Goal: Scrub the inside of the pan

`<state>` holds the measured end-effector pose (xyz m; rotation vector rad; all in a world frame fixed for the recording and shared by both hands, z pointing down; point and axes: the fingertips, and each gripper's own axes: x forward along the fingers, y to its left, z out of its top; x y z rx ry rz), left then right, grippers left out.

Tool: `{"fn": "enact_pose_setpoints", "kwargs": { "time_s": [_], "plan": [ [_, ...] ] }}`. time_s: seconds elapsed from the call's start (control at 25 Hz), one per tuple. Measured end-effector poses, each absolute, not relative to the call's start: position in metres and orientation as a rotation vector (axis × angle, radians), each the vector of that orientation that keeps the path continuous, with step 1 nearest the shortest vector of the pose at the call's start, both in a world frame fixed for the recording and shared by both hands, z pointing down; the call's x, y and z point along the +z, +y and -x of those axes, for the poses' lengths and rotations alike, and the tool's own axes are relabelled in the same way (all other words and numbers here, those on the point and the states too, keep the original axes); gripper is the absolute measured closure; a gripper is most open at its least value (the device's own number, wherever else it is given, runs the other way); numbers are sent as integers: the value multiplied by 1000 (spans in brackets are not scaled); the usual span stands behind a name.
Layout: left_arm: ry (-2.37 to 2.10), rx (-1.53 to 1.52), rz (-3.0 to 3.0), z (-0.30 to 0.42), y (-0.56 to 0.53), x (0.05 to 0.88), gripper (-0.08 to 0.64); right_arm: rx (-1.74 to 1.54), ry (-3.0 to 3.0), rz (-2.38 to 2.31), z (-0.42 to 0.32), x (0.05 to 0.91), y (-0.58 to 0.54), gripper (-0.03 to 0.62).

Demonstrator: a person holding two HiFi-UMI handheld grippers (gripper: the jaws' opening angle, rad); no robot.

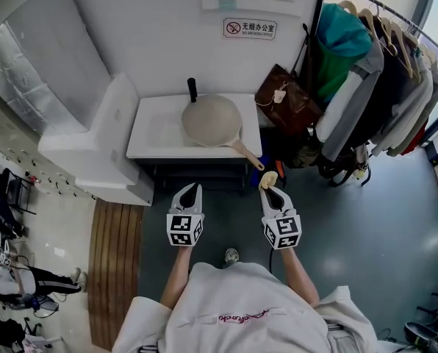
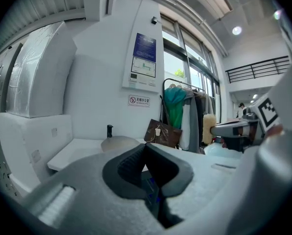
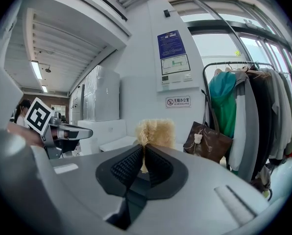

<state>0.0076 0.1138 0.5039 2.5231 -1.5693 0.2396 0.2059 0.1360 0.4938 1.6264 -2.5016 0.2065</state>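
Right gripper (image 1: 272, 191) is clenching a scrubber (image 1: 268, 179); left gripper (image 1: 192, 190) is hanging clenched, empty — pan (image 1: 213, 121) is lying ahead, near a brown bag (image 1: 286, 101).

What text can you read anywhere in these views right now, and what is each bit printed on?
"无烟办公室": on the red-and-white no-smoking sign on the wall; the smaller line beneath it is too small to read.
Print on the blue poster: too small to read.
Pink script across the person's shirt: too blurred to read.
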Motion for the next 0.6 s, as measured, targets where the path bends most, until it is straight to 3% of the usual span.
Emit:
{"fn": "enact_pose_setpoints", "kwargs": {
  "time_s": [0.6],
  "plan": [
    [-1637,233,-2457,4,31,521,560,202,-2548,-1527,-190,508,38,569]
  ]
}}
